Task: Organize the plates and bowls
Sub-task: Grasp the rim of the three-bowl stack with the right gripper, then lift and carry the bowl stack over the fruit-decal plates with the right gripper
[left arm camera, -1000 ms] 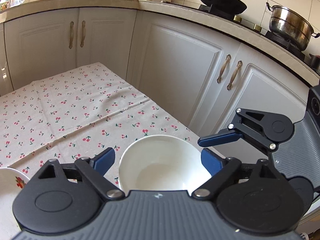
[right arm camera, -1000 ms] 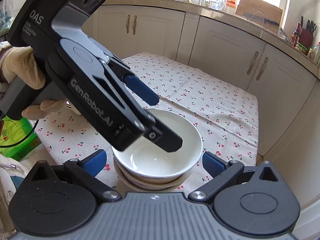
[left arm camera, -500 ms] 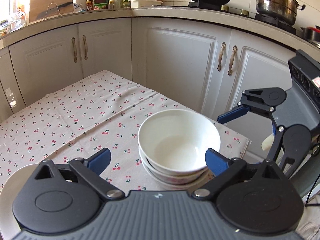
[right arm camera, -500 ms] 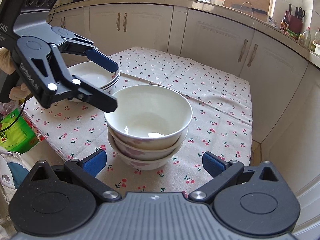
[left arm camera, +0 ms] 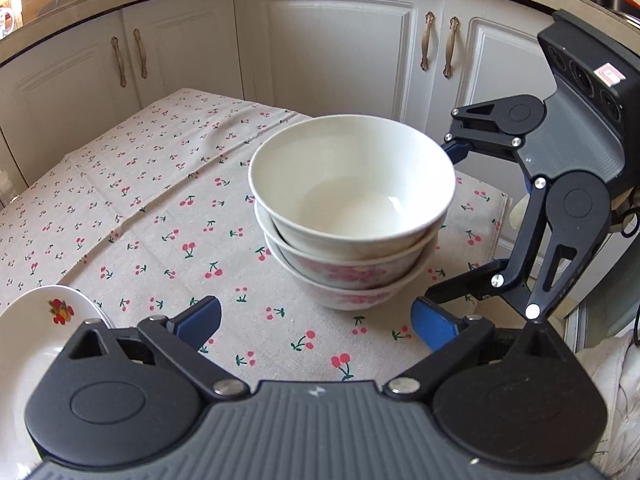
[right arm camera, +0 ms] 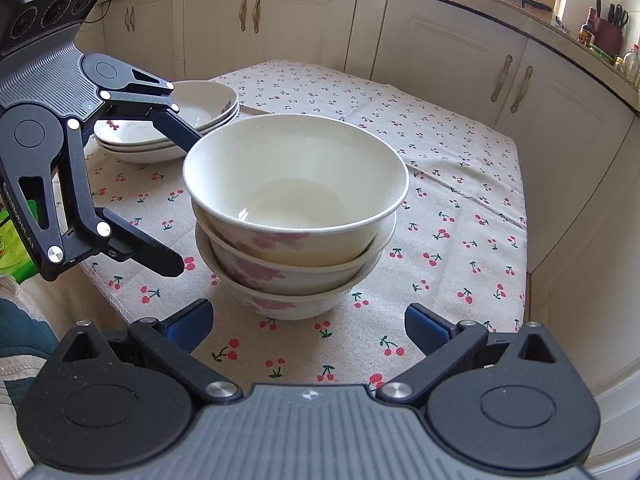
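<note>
Right up close, the left tongs (left arm camera: pixel 316 322) are wide apart with nothing in them. They have just been opening, and no bowl sits between the blue fingers (left arm camera: pixel 199 320). The right tongs (right arm camera: pixel 308 326) are wide apart too, and hold nothing.

Just past both tongs stands a stack of three bowls (left arm camera: pixel 352 216). The top bowl (right arm camera: pixel 296 184) is white inside and sits snugly in the two below it. Pink flowers show on the sides of the bowls. The stack rests on the worktop (left arm camera: pixel 132 208), which wears a cloth with little red cherries. It stands near the cloth's near edge. No tongs touch it.

Off to the left, a stack of plates (right arm camera: pixel 168 128) lies on the same cloth, apart from the bowls. In the left wrist view a plate (left arm camera: pixel 36 320) with a fruit picture peeks in at the lower left.

Farther back are white cupboard doors (right arm camera: pixel 280 20) with curly handles, and bottles (right arm camera: pixel 600 28) up on the kitchen counter
</note>
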`<state>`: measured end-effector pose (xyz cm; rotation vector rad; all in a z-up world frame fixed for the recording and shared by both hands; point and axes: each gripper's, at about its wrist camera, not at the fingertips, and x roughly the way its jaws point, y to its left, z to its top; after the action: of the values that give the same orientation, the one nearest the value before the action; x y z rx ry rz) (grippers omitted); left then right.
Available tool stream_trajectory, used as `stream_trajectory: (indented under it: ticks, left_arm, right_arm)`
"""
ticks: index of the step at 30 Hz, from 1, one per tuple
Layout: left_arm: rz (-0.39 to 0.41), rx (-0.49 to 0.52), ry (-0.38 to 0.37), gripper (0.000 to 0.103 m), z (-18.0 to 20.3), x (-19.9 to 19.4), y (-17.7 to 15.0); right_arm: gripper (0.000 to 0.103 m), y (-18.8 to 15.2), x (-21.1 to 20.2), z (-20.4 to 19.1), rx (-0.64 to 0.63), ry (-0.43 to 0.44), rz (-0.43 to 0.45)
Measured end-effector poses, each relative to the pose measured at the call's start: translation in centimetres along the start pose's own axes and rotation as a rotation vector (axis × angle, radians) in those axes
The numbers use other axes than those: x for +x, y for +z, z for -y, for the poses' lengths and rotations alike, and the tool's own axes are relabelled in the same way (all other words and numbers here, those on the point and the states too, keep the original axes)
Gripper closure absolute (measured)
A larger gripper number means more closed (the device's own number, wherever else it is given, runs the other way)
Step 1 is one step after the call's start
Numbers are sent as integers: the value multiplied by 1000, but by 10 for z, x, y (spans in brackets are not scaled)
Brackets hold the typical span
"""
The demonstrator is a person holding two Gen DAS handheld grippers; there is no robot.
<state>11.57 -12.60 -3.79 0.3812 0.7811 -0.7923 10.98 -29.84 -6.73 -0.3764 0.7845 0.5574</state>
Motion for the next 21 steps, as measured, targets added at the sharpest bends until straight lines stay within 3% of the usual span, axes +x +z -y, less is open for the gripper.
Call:
stream_trajectory:
  ticks: [8, 15, 21]
  left_arm:
    - [-38, -15, -34, 3, -6, 15, -2]
    - [-52, -34, -62, 3, -12, 22, 0]
    - [-67, -51, -81, 3, -16, 27, 1]
  right_arm:
    - [0, -7, 21, 12, 71, 53, -65]
    - [0, -12, 19, 14, 96, 45, -47]
    - [0, -28, 15, 13, 86, 44, 66]
